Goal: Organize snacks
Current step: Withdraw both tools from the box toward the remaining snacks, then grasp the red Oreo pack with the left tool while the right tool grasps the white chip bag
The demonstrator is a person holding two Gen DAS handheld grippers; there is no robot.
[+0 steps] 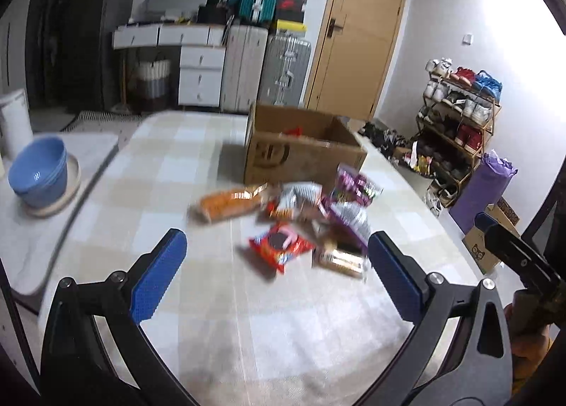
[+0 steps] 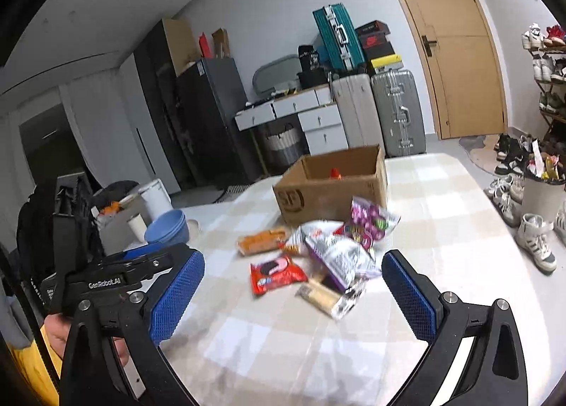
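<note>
Several snack packets lie in a loose pile on the checked tablecloth: an orange packet (image 1: 230, 206) (image 2: 261, 239), a red cookie packet (image 1: 281, 247) (image 2: 276, 273), a purple packet (image 1: 355, 186) (image 2: 369, 220), a silver-purple bag (image 2: 339, 257) and a beige bar (image 2: 322, 294). An open cardboard box (image 1: 304, 151) (image 2: 332, 186) stands behind the pile with something red inside. My left gripper (image 1: 277, 275) is open and empty, above the table short of the pile. My right gripper (image 2: 293, 296) is open and empty, also short of the pile.
Blue bowls (image 1: 39, 169) (image 2: 166, 227) sit on a plate at the table's left. Suitcases (image 1: 269, 70), drawers and a door (image 2: 456, 45) line the far wall. A shoe rack (image 1: 460, 116) and a purple mat stand to the right of the table.
</note>
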